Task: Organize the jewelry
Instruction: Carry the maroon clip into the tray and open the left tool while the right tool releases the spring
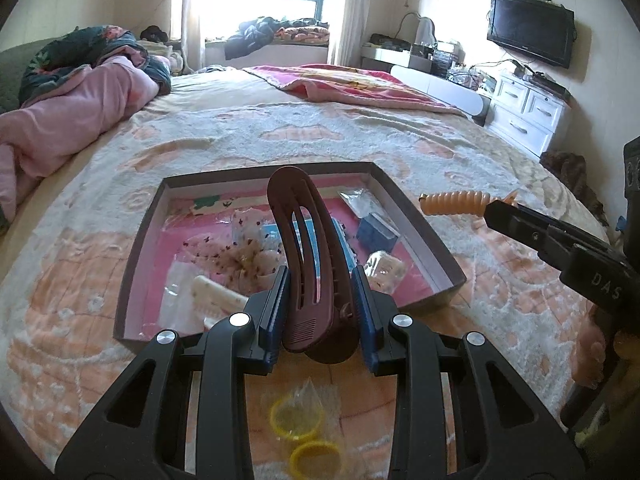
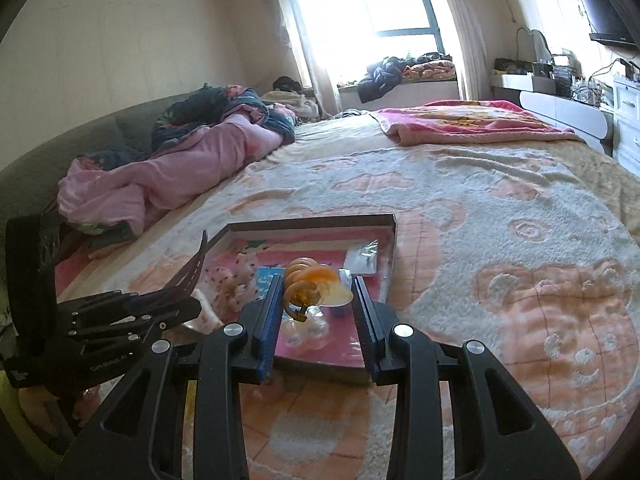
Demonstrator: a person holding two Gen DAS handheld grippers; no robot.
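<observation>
A brown-rimmed shallow box [image 1: 416,224] with a pink floor lies on the bed and holds several small packets and hair accessories. My left gripper [image 1: 322,280] is shut on a large brown hair clip [image 1: 304,248], held upright over the box's near edge. My right gripper [image 2: 316,292] is shut on an orange spiral hair clip [image 2: 306,280], held above the box [image 2: 312,222]. The right gripper and the orange clip [image 1: 456,202] also show at the right of the left wrist view, beside the box. The left gripper and the brown clip [image 2: 192,270] show at the left of the right wrist view.
A clear bag with yellow rings [image 1: 304,428] lies on the blanket under my left gripper. A pink quilt [image 1: 72,112] is heaped at the left. A pink blanket [image 2: 460,120] lies at the far side. White drawers [image 1: 528,112] and a wall TV [image 1: 530,28] stand at the right.
</observation>
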